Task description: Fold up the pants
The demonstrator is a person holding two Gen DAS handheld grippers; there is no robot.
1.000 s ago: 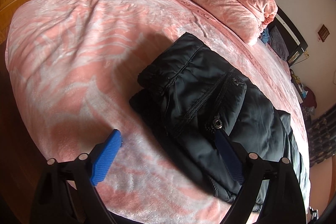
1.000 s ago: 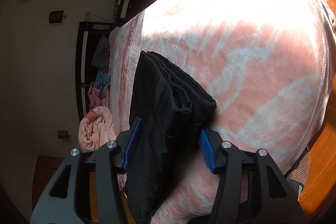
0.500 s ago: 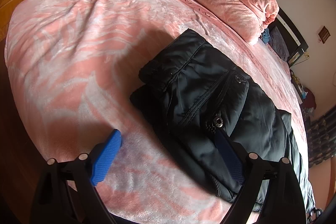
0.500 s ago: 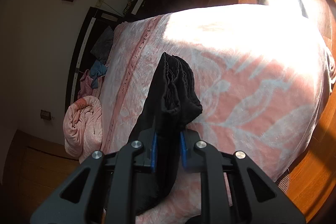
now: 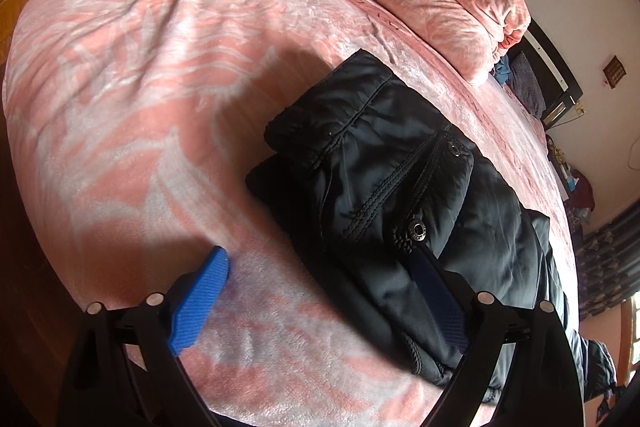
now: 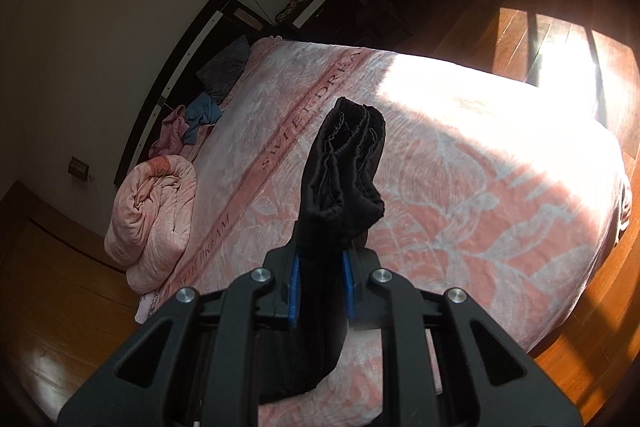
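My right claw [image 6: 320, 287] has just clamped the cuff end of the black pants [image 5: 400, 195] lying on the pink bed [image 5: 140, 87], my left claw [image 5: 320, 301] gapes idle, and the slick padded layers could slip free.

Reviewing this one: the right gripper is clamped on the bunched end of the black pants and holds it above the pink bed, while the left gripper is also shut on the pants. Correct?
Not quite. The left gripper is open, not shut: the left wrist view shows its blue pads spread wide over the black pants and the pink bed, gripping nothing. The rest holds: the right gripper is clamped on the bunched end.
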